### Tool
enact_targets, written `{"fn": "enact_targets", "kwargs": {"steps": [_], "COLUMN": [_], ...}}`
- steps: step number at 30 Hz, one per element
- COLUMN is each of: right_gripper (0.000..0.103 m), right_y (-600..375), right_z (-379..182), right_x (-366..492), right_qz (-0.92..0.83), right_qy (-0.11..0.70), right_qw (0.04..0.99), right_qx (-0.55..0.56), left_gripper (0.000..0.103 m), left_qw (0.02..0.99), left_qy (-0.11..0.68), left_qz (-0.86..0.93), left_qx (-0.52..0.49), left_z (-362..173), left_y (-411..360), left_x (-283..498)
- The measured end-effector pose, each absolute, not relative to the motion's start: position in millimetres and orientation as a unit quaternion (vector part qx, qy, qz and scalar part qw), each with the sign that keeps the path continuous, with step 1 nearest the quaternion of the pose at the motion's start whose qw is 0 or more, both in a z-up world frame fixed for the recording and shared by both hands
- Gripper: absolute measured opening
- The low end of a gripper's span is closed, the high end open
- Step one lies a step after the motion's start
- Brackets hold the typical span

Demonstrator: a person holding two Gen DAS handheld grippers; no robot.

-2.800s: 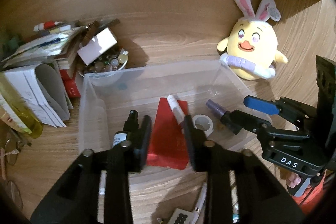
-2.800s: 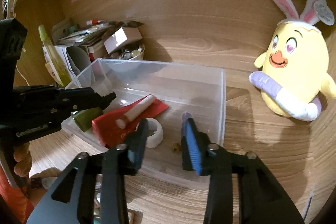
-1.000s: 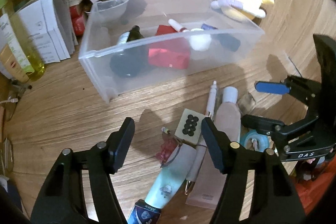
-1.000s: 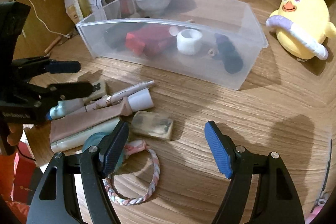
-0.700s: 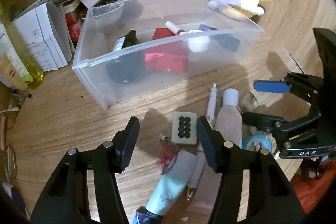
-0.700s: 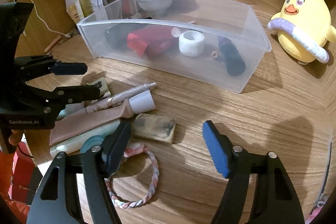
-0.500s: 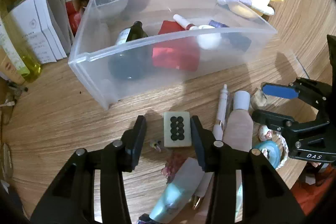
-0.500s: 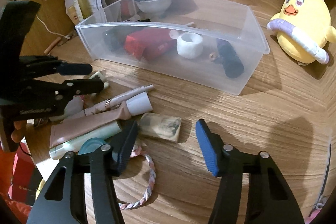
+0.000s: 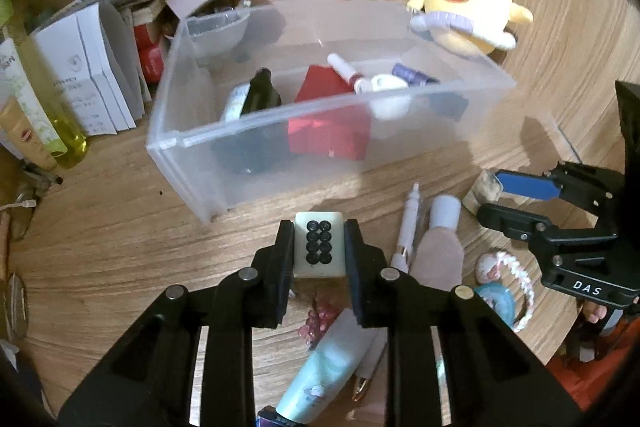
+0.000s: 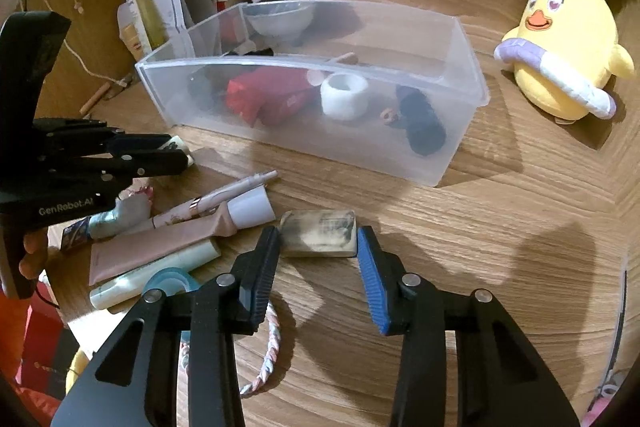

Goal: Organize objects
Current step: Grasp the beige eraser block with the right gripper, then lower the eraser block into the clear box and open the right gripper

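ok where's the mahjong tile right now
In the left wrist view the mahjong tile sits low centre on the wooden table, clamped in the left gripper, just in front of the clear bin.

A yellow bunny-eared plush chick [image 10: 560,55] sits near stacked papers [image 9: 92,67].

Both wrist views look steeply down, sharing the clear bin [image 9: 320,131].

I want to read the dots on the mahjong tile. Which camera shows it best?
The left wrist view: the mahjong tile lies face up, centred between the left gripper fingers, which have just been closing and now touch its sides, eight black dots plain. The right wrist view shows only an end of it behind that gripper, dots mostly hidden.
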State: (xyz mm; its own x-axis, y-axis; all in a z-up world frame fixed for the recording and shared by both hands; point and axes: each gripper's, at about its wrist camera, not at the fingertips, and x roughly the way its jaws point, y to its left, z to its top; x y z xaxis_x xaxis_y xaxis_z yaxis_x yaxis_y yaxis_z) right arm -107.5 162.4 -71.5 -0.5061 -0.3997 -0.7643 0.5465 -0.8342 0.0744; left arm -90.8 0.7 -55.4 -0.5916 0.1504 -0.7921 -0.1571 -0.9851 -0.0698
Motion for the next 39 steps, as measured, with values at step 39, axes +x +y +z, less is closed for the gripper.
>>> {"fn": "enact_targets", "kwargs": {"steps": [39], "right_gripper": [0.037], "right_y": [176], "right_z": [29], "right_x": [-141], "right_qz": [-0.923], "right_qy": [0.042], "right_qw": [0.268], "right_qx": [0.272], "left_gripper": [0.024], "left_qw": [0.073], "left_qy": [-0.043], "left_qz": [0.946], "left_qx": [-0.314], "left_z": [37], "left_y": [1], "left_x": [-117]}}
